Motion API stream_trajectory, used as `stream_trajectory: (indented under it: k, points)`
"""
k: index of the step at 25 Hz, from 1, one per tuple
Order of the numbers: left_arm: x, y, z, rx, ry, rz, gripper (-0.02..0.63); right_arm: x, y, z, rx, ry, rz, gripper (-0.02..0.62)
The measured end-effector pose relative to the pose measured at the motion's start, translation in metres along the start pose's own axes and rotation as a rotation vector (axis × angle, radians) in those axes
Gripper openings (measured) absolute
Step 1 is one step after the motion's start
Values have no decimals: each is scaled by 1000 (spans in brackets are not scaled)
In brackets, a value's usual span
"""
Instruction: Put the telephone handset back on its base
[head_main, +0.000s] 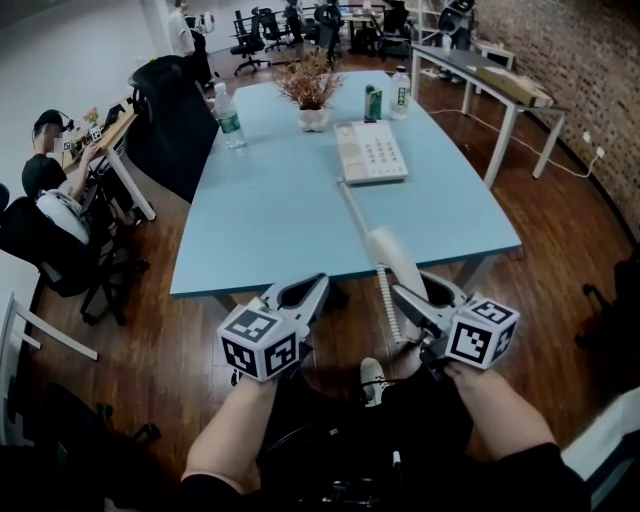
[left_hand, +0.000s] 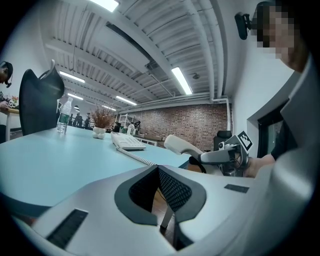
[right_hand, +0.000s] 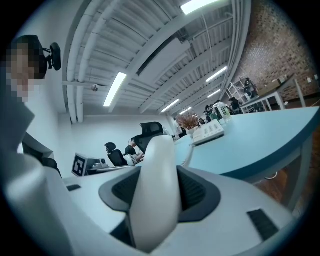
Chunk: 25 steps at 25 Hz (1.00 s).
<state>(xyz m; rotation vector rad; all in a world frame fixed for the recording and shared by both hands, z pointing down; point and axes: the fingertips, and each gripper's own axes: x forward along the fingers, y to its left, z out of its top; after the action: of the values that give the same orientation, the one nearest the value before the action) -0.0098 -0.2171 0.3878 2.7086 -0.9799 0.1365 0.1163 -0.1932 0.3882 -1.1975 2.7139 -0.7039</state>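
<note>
The white telephone base (head_main: 371, 152) lies on the far half of the light-blue table (head_main: 270, 220). Its white handset (head_main: 393, 255) hangs just past the table's near edge, and my right gripper (head_main: 420, 292) is shut on it. The coiled cord (head_main: 388, 305) runs from the base over the edge. In the right gripper view the handset (right_hand: 156, 190) fills the gap between the dark pads, with the base (right_hand: 210, 131) far off. My left gripper (head_main: 312, 290) is beside it, to the left, shut on nothing. Its pads (left_hand: 172, 189) meet, and the handset (left_hand: 182, 145) is to its right.
On the table's far end stand a water bottle (head_main: 228, 118), a vase of dried plants (head_main: 310, 95), a green can (head_main: 372, 103) and a second bottle (head_main: 400, 92). A black office chair (head_main: 165, 115) stands at the table's left side. A person (head_main: 45, 170) sits further left.
</note>
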Motion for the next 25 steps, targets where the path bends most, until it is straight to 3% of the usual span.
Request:
stream_trajectory:
  k: [8, 14, 20, 25]
  points:
    - [0, 2, 0, 40, 9, 18, -8, 3, -4, 11, -19, -10, -19, 236]
    - [-2, 14, 2, 2, -8, 22, -8, 47, -19, 85, -60, -7, -17, 236]
    - [0, 8, 0, -9, -10, -5, -8, 134, -84, 139, -89, 97, -176, 236]
    - [-3, 14, 5, -14, -23, 10, -8, 191, -137, 162, -121, 160, -331, 236]
